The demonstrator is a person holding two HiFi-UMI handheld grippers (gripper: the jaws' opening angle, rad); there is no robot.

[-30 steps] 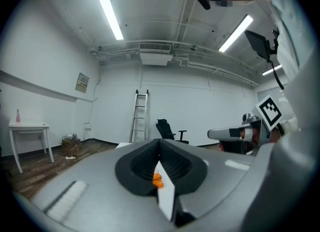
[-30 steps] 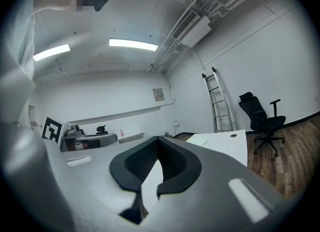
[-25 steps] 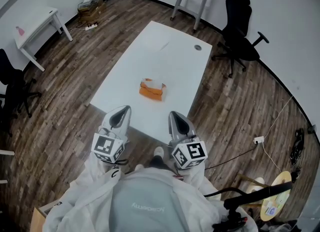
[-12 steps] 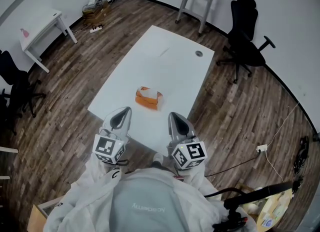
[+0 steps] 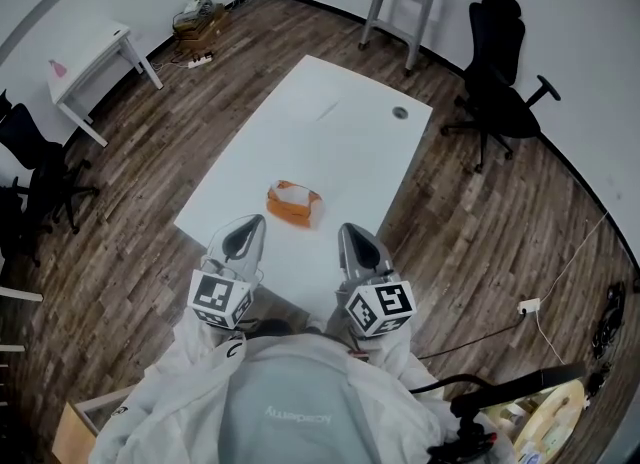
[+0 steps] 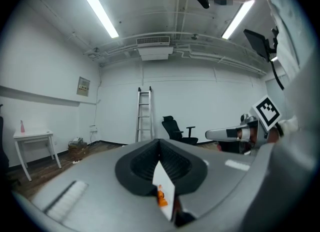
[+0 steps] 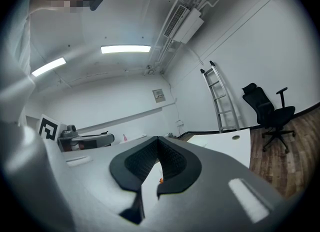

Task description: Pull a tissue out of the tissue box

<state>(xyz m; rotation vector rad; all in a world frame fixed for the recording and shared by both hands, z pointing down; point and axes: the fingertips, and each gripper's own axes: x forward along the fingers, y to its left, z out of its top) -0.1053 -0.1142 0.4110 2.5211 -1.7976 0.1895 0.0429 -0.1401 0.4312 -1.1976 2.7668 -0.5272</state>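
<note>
An orange tissue box with white tissue showing at its top sits on the white table, near the table's near end. Both grippers are held side by side in front of the person, short of the table's near edge and pointing toward the box. The left gripper is shut with nothing in it, and the right gripper also looks shut and empty. A sliver of the orange box shows through the gap below the left gripper's closed tips. The right gripper shows a smaller orange speck of the box.
A stepladder leans at the far wall and a black office chair stands at the table's far right. A small white side table and another dark chair are at left. Cables lie on the wooden floor at right.
The table and tissue box have drawn closer to the two grippers in the head view. Both grippers stay shut and side by side.
</note>
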